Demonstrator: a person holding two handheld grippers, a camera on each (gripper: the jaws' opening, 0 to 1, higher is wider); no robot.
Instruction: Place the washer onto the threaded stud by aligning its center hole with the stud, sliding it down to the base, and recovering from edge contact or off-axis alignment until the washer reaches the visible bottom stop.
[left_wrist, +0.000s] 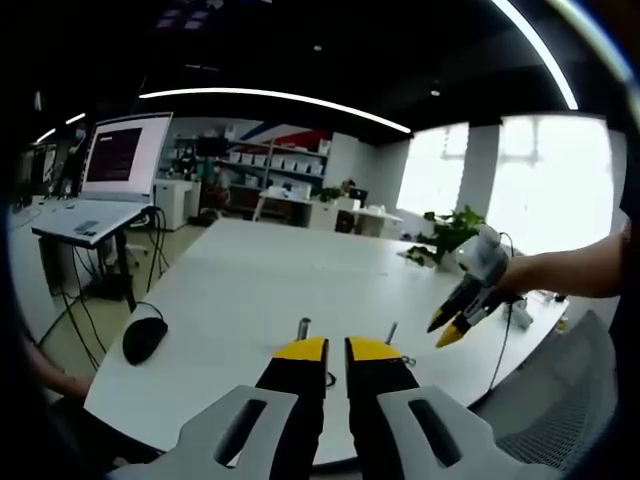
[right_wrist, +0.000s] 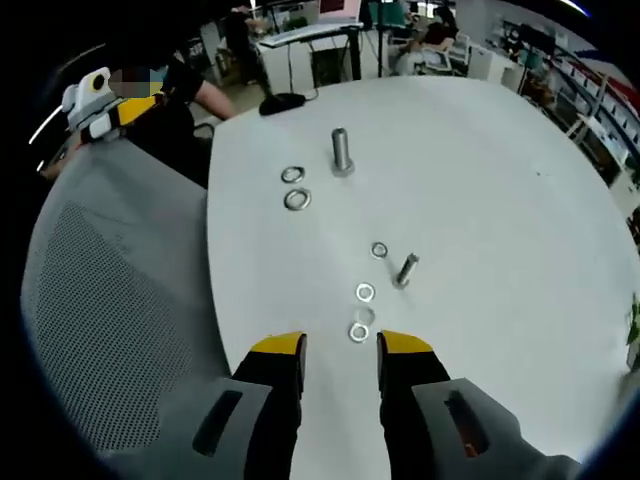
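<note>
Lying just ahead of the right gripper (right_wrist: 341, 350) — a washer (right_wrist: 358, 333).

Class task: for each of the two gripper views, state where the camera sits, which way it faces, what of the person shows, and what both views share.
Left gripper view: rides the left gripper, looking low across the white table into the office; the right gripper and forearm enter from the right.
Right gripper view: rides the right gripper, looking down at washers and the small stud; the left gripper is at upper left.
Shared: table, large stud, small stud, black mouse.
</note>
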